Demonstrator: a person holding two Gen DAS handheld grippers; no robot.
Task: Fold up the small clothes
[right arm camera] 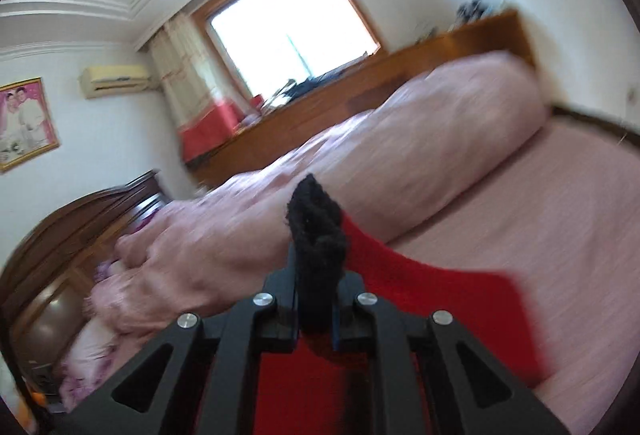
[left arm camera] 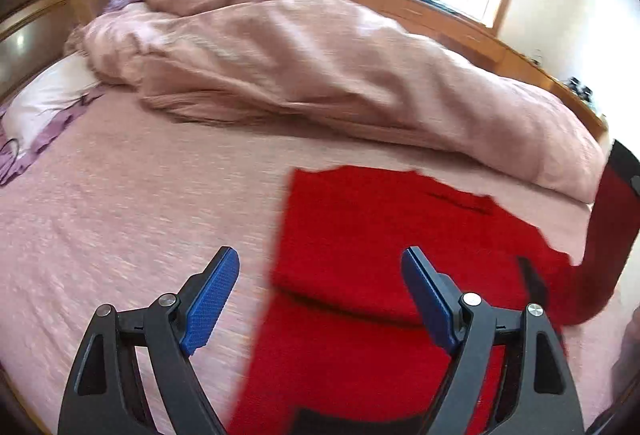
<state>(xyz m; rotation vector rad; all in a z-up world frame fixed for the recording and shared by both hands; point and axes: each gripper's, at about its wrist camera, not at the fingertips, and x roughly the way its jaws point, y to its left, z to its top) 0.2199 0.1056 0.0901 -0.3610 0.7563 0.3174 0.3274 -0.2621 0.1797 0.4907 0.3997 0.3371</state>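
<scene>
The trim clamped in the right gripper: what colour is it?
Black trim on the red garment; clearest in the right wrist view.

Red garment [left arm camera: 360,235] cut off below.

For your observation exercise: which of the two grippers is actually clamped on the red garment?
The right gripper: its jaws are shut on the black trim of the red garment. The left gripper hangs open above it, holding nothing.
</scene>
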